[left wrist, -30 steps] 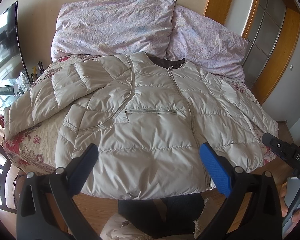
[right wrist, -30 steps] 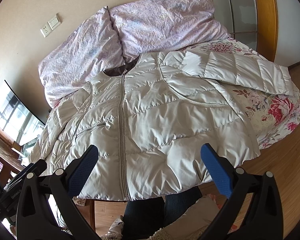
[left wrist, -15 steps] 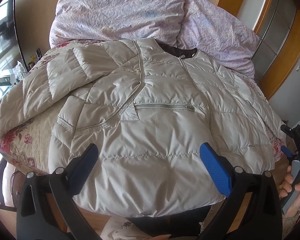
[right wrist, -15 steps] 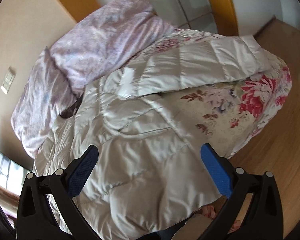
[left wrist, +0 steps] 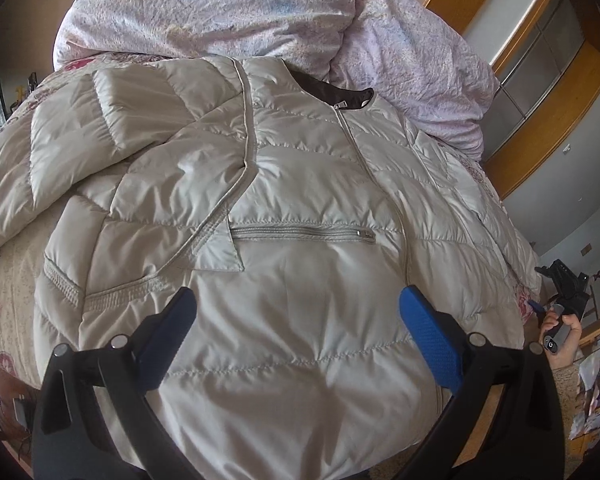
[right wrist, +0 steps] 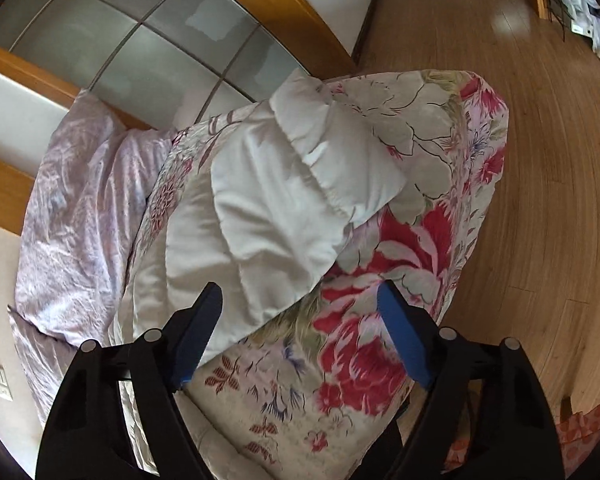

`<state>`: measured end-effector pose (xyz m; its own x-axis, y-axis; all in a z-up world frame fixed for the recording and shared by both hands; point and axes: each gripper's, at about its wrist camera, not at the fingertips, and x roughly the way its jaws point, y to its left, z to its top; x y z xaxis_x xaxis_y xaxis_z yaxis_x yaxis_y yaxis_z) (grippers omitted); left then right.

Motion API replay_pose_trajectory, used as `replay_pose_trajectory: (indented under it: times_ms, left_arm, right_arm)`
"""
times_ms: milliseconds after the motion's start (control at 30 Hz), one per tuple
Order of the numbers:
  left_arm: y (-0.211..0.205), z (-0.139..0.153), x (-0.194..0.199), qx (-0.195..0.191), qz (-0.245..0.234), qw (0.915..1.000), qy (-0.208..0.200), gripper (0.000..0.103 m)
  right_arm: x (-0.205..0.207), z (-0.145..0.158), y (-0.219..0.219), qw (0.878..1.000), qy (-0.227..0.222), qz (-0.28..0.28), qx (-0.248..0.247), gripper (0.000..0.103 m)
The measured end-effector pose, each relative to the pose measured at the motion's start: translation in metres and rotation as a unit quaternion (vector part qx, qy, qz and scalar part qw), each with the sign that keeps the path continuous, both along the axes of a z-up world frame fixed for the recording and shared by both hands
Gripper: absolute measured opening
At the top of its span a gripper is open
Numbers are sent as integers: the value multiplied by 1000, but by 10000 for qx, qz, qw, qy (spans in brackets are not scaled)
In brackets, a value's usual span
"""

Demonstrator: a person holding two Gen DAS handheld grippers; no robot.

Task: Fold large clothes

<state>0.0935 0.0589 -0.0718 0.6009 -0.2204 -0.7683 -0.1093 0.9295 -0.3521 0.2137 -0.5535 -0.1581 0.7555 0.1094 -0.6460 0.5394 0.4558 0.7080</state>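
Note:
A large beige quilted jacket (left wrist: pixel 300 208) lies face up and zipped on a floral bed cover (left wrist: pixel 8 292), collar toward the pillows. Its left sleeve (left wrist: pixel 80 152) is spread out to the left. My left gripper (left wrist: pixel 296 320) is open and empty, just above the jacket's lower front. My right gripper (right wrist: pixel 300 320) is open and empty, above the jacket's right sleeve (right wrist: pixel 268 208), which lies across the floral cover (right wrist: pixel 432 168) toward the bed's corner. The right gripper also shows in the left wrist view (left wrist: pixel 560 292), held by a hand at the bed's right edge.
Two lilac pillows (left wrist: pixel 220 4) lean at the head of the bed. A wooden-framed glass door (right wrist: pixel 148 40) stands behind the bed. Wooden floor (right wrist: pixel 540 160) runs along the bed's right side. A wall switch (right wrist: pixel 0 380) is at far left.
My left gripper has moved in closer over the jacket's front. My right gripper has swung right and now looks at the right sleeve and the bed's corner.

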Motion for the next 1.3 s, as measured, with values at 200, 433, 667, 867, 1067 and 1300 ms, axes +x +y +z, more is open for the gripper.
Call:
replay_pose_trajectory:
  times_ms: [200,433,667,867,1067,1300]
  left_arm:
    - [9,-4,15,-78,132,9999,-41,101]
    - [21,-8,21,-240,360,9985,-344,101]
    - [34,-6,18,17,604,9960,-660,101]
    - [45,-5,9,60,716,9930,-937,101]
    - [50,4,-3,103,725,9907,-1146,101]
    - [74,4,-16,-11,1093,9879,-1100,101]
  right_arm:
    - [15,-3,-19,9993,-111,-364,-37,63]
    - [30,1,-28,9977,28,-549,-403,24]
    - [37,83,7,9799,-453,-338,-1913,16]
    - [45,170,88,9540,-1534,779,-2454,15]
    - [60,215,213,9010,-2354,2570,-2584,15]
    - [77,204,324,8506,-2511,4076,-2176,15]
